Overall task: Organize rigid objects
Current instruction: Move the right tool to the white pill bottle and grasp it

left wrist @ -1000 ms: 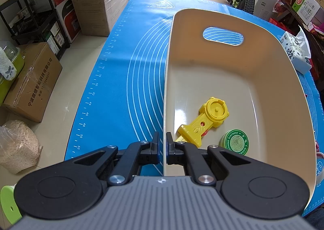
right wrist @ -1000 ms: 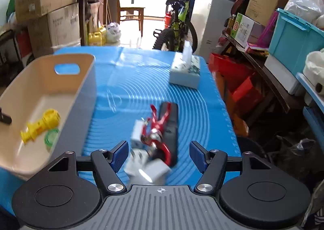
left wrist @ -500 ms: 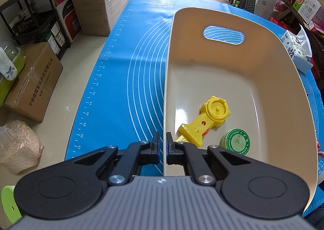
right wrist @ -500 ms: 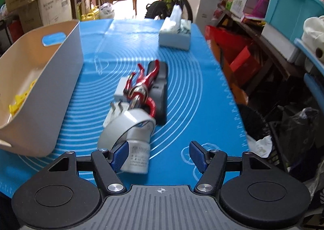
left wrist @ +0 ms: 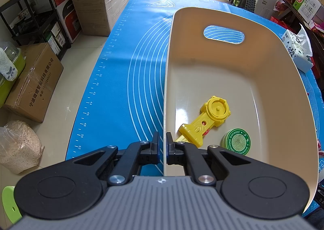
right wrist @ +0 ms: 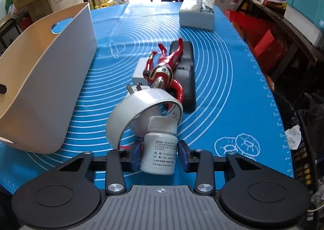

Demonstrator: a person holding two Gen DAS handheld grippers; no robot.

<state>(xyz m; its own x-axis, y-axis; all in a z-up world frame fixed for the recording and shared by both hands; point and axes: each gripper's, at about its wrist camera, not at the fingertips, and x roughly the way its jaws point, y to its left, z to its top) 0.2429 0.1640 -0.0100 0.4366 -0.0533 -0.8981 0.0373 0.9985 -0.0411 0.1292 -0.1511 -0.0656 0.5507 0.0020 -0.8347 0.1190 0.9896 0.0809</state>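
Note:
My left gripper (left wrist: 162, 145) is shut on the near left rim of the beige bin (left wrist: 232, 64). Inside the bin lie a yellow toy (left wrist: 208, 117) and a green ointment tin (left wrist: 238, 142). In the right wrist view the bin (right wrist: 50, 72) stands at the left. My right gripper (right wrist: 159, 154) has closed around a white pill bottle (right wrist: 159, 155) lying on the blue mat; its pads touch the bottle's sides. Beyond the bottle lie a white ring (right wrist: 139, 108), a red figure (right wrist: 164, 68), a white plug (right wrist: 140, 72) and a black device (right wrist: 185, 68).
A tissue box (right wrist: 197, 14) sits at the far end of the blue mat (right wrist: 232, 88), also seen in the left wrist view (left wrist: 297, 50). Cardboard boxes (left wrist: 32, 88) and shelves stand on the floor left of the table; crates and clutter are on the right.
My right gripper moved down and forward to the pile and its fingers closed in on the white pill bottle. My left gripper stayed clamped on the bin rim.

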